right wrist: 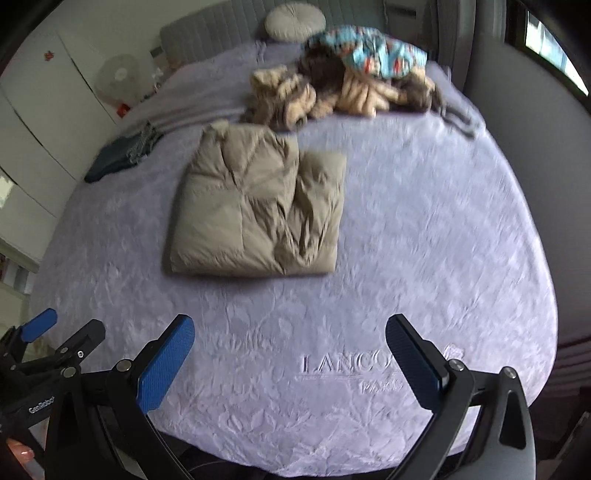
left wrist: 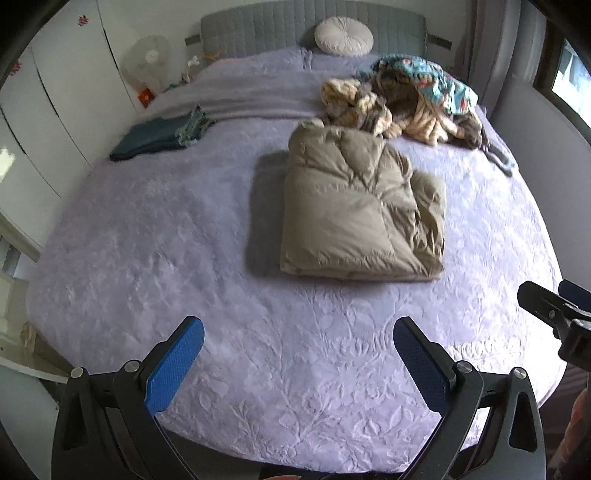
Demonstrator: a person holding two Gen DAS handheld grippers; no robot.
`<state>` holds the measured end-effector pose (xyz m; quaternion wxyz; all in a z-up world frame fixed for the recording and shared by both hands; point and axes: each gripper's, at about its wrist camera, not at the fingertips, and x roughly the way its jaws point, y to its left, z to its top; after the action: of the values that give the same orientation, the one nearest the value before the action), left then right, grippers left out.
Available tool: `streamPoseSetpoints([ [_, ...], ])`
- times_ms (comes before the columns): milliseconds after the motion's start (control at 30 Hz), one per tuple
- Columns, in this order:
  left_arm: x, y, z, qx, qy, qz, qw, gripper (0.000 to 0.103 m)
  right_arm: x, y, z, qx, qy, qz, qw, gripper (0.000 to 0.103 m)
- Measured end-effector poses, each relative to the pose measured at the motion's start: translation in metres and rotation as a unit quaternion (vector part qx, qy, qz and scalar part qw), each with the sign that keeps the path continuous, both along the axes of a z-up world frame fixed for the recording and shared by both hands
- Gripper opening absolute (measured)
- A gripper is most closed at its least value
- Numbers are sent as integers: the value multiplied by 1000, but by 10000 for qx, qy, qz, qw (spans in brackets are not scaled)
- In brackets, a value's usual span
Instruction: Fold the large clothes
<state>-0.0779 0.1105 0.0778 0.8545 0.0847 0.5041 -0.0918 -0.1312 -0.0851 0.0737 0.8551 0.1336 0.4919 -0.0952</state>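
A beige puffer jacket (left wrist: 358,206) lies folded into a compact rectangle in the middle of the lilac bed (left wrist: 184,258); it also shows in the right wrist view (right wrist: 258,206). My left gripper (left wrist: 299,332) is open and empty, held above the near part of the bed, well short of the jacket. My right gripper (right wrist: 290,328) is open and empty too, over the bed's near edge. A heap of unfolded clothes (left wrist: 406,99), furry tan and a teal patterned piece, lies beyond the jacket; it appears in the right wrist view (right wrist: 351,81) as well.
A folded dark blue garment (left wrist: 162,134) lies at the bed's left edge. A round white cushion (left wrist: 343,35) rests against the grey headboard. White wardrobes (left wrist: 44,110) and a fan (left wrist: 147,62) stand to the left. A window (left wrist: 569,74) is at right.
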Motion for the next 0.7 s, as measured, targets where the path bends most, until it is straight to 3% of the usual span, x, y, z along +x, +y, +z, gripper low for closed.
streamPoseSetpoints([
  [267,17,21,27,40,-273,-35,9996,103,14,27,29,-375,-376,-71,9986,103],
  [700,56,51,34,-60,-292,-125,9995,103,39,57,40,-603,-339,-428,9967,103],
])
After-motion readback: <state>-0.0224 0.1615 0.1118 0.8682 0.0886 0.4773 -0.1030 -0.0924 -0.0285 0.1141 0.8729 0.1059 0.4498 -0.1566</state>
